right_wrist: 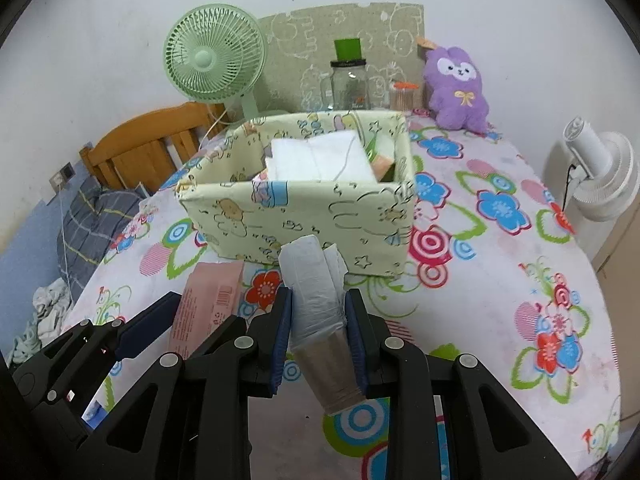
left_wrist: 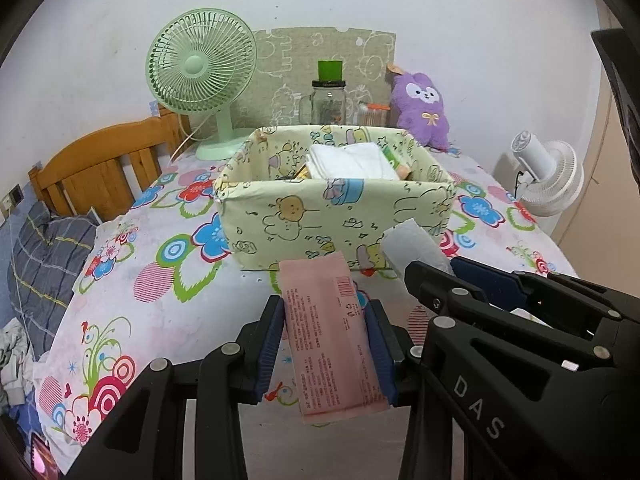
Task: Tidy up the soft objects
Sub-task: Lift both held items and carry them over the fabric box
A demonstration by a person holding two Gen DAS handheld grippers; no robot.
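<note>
My left gripper (left_wrist: 326, 344) is shut on a pink soft packet (left_wrist: 332, 336), held above the table just in front of the pale yellow cartoon-print fabric box (left_wrist: 336, 224). My right gripper (right_wrist: 320, 340) is shut on a white and silver soft packet (right_wrist: 320, 312), also just in front of the box (right_wrist: 296, 220). The box holds folded white cloth (left_wrist: 352, 162) and some small packets. The right gripper and its white packet (left_wrist: 412, 244) show at the right of the left wrist view. The pink packet (right_wrist: 208, 300) shows at the left of the right wrist view.
The table carries a flowered cloth (left_wrist: 160, 280). Behind the box stand a green desk fan (left_wrist: 202, 76), a glass jar with a green lid (left_wrist: 329, 96), and a purple plush toy (left_wrist: 422, 108). A white fan (left_wrist: 548, 176) stands at the right; a wooden bed headboard (left_wrist: 100, 168) at the left.
</note>
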